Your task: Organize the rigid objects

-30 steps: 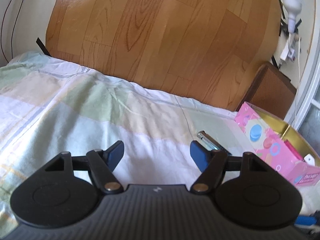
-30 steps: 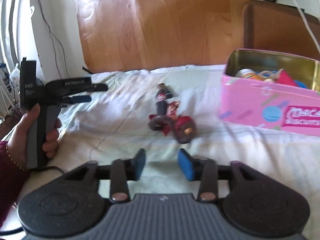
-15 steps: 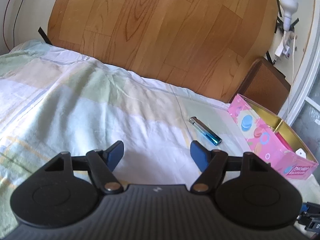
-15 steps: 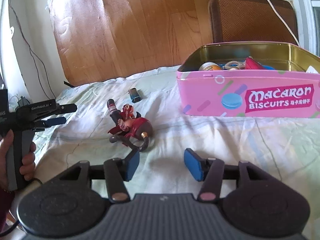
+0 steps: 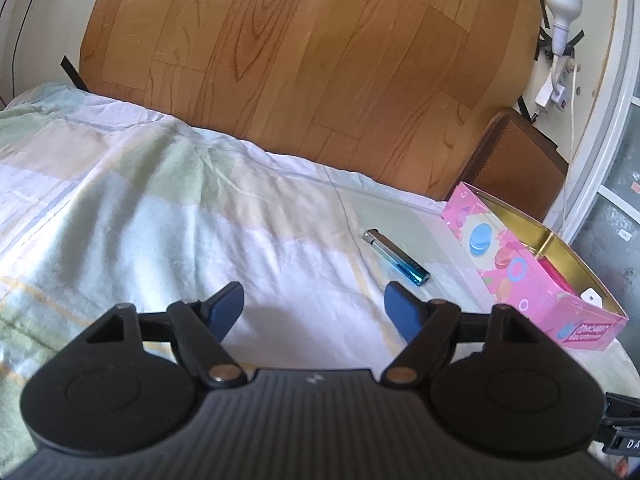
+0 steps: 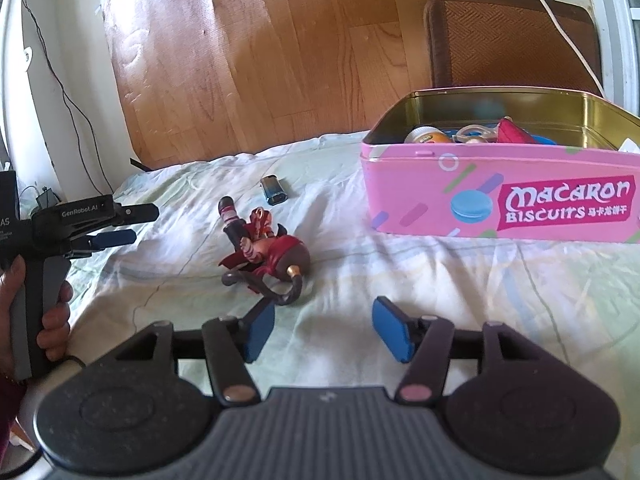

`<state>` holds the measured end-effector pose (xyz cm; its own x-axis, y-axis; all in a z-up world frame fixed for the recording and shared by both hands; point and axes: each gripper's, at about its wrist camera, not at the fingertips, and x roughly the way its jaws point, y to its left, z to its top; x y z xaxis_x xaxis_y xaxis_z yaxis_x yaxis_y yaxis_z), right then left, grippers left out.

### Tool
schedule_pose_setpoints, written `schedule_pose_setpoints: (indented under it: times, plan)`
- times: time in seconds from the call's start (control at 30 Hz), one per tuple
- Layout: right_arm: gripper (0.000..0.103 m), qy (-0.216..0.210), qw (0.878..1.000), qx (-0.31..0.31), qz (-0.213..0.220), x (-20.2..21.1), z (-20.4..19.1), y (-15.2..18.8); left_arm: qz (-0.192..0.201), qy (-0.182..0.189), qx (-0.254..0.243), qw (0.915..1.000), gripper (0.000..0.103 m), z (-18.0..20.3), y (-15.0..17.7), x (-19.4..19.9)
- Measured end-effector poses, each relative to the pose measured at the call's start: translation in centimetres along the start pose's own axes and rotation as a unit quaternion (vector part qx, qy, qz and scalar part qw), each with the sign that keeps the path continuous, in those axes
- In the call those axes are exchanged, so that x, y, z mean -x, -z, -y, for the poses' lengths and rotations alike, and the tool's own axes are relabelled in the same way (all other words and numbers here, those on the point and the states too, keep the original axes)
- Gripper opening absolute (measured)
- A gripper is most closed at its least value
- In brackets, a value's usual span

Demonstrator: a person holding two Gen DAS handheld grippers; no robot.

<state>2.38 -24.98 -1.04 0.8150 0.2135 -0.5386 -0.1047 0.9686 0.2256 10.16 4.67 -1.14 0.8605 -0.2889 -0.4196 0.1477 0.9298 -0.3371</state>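
I'm running both grippers over a bed w/ a pale green-and-white checked sheet (image 6: 400, 264). Right gripper (image 6: 323, 330): blue-padded jaws apart and opening, nothing btwn them. Just ahead and a bit to its left lies the small red-and-brown plastic toy figure (image 6: 266, 250), on its side, curved dark tail nearest me, almost touching the left pad. Beyond it, the slim teal-and-silver lighter (image 5: 396, 257) lies flat on the sheet. The open pink metal biscuit tin w/ gold inside (image 6: 500, 196) sits to the right, already holding a few bits. Left gripper (image 5: 316, 306): jaws also apart and opening, empty, lighter just ahead of its right pad.

My read: step in hand is picking the figure w/ the right gripper. To do it well I'd shift left so the figure's body, not the thin tail, is centred btwn the pads, come down low to the sheet, and clamp across the round head or torso, the widest solid part. The tail prob slips or twists if pinched. The sheet is soft and wrinkled, so I'd avoid scooping fabric. Then lift clear over the tin's near wall before letting go. The left could take the lighter across its narrow width.
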Motion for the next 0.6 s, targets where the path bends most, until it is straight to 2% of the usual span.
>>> schedule_pose_setpoints:
  times: [0.6]
  plan:
    - [0.062, 0.004, 1.0, 0.015, -0.004, -0.35, -0.52, -0.14, -0.003, 0.017, 0.0, 0.9999, 0.079, 0.05, 0.03, -0.12]
